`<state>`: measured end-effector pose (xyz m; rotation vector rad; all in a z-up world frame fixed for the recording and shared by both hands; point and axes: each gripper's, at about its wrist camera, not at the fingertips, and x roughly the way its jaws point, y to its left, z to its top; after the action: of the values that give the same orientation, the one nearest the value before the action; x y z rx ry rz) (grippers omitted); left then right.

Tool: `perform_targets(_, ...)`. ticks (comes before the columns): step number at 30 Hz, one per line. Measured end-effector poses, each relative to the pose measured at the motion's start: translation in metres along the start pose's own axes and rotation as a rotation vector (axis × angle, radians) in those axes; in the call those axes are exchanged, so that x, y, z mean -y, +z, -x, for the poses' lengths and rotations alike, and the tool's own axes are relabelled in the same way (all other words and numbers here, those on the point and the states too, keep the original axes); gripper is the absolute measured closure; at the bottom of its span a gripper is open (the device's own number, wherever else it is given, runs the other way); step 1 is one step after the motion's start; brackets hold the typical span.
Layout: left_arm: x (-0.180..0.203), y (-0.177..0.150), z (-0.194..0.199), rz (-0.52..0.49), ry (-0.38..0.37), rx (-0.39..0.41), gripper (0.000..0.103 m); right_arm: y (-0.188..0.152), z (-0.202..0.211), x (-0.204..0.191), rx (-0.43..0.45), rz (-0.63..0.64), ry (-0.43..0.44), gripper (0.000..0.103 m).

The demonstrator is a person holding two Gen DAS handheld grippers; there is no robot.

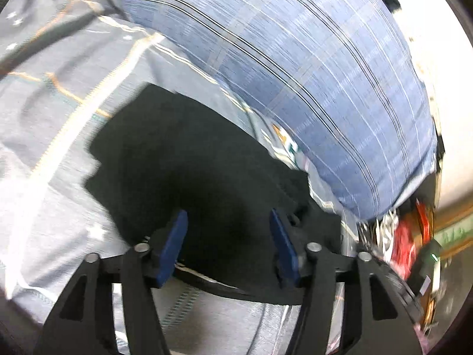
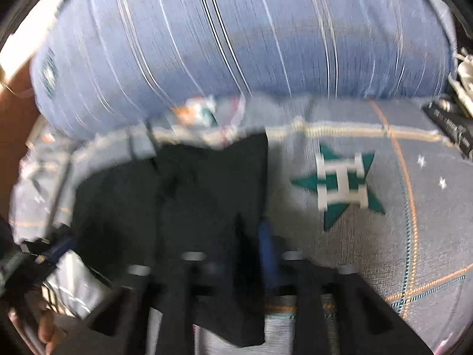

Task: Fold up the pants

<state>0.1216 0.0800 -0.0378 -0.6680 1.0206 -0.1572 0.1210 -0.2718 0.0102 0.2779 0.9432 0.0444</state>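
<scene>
- The dark, soft cloth pants (image 1: 207, 162) lie folded on the grey patterned bedspread (image 1: 59, 148), below the blue striped pillow (image 1: 295, 59).
- Left gripper (image 1: 229, 245) gapes wide, empty.
- Right gripper (image 2: 236, 254), though blurred, seems parted, cloth loose between.
- Light, limp, probably slippery: pinch a folded edge.

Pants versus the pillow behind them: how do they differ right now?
The pants are plain black; the pillow is blue with thin white and dark stripes. The pants lie flat and folded on the bedspread; the pillow is plump, bulging above it. Both rest on that bedspread, and neither is gripped.
</scene>
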Motion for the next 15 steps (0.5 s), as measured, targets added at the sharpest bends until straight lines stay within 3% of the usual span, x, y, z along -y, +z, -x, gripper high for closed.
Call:
perform_targets(1, -0.008, 0.003, 0.004, 0.022, 0.009, 0.009, 0.041, 0.0, 0.008, -0.006, 0.034, 0.004, 0.01, 0.022)
perform_targets(6, -0.044, 0.012, 0.013, 0.091, 0.044, 0.019, 0.041, -0.004, 0.039, -0.061, 0.143, 0.128, 0.064, 0.022)
perform_targets(9, -0.061, 0.012, 0.013, 0.13, 0.053, 0.019, 0.041, -0.009, 0.027, -0.105, 0.102, 0.184, 0.174, 0.022)
perform_targets(13, -0.076, 0.013, 0.008, 0.162, 0.028, -0.011, 0.041, -0.026, 0.001, -0.145, 0.05, 0.244, 0.25, 0.023)
perform_targets(15, -0.083, 0.014, 0.004, 0.169, 0.03, -0.02, 0.041, -0.036, -0.029, -0.156, -0.026, 0.255, 0.262, 0.032)
